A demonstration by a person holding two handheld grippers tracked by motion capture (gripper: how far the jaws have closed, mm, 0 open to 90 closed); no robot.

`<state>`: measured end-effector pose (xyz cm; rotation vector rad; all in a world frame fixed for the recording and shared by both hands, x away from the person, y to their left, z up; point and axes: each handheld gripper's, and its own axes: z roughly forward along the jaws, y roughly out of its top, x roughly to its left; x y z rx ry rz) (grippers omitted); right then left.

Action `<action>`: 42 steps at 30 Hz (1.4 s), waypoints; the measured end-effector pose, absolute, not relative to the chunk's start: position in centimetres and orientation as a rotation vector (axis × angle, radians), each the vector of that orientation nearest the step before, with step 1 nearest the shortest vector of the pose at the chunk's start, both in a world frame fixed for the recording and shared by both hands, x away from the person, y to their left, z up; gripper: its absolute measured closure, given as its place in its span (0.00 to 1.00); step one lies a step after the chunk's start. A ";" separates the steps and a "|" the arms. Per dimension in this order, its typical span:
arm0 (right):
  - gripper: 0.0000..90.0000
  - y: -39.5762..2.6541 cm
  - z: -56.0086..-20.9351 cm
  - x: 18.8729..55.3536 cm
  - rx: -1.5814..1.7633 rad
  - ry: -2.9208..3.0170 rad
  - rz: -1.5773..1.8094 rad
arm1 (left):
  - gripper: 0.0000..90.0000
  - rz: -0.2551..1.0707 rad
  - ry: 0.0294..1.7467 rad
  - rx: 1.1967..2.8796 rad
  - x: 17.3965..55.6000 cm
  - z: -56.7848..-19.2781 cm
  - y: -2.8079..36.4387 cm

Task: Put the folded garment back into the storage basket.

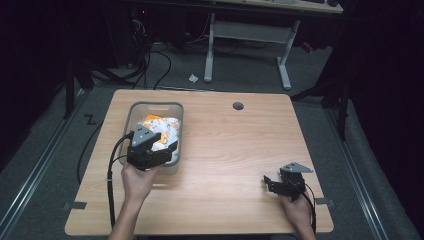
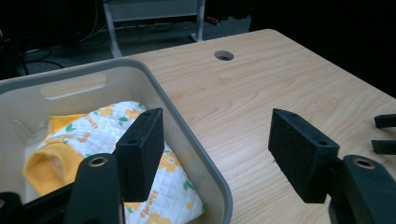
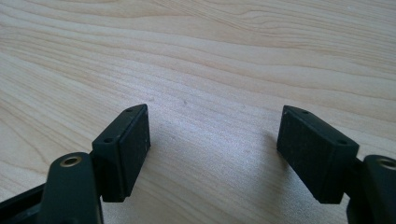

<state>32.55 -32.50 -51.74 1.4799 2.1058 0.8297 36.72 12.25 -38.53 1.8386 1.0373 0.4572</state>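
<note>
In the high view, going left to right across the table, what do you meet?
Left tool, hovering over the near end of the grey bin that holds the orange and white patterned cloth → round hole in the tabletop → right tool, jaws open over bare wood.

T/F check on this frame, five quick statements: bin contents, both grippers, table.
1. The grey bin holds a white quilted cloth with an orange floral print. True.
2. The left gripper is shut on the cloth. False: its jaws stand open, one over the bin's inside and one outside the bin wall, gripping nothing.
3. The right gripper is open over bare wood. True.
4. The bin stands at the right side of the table. False: it stands at the left side, in front of the left hand.
5. The table top has a round hole near its far edge. True.
</note>
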 end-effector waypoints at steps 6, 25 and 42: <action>0.29 -32.5 -51.7 32.6 1.480 2.106 0.830 | 0.40 0.449 1.014 1.841 36.1 -38.6 11.6; 0.29 -32.5 -51.7 32.5 1.480 2.106 0.830 | 0.40 0.404 0.949 1.864 34.8 -39.4 9.2; 0.29 -32.5 -51.7 32.5 1.480 2.106 0.829 | 0.39 0.357 0.912 1.885 34.2 -40.3 7.3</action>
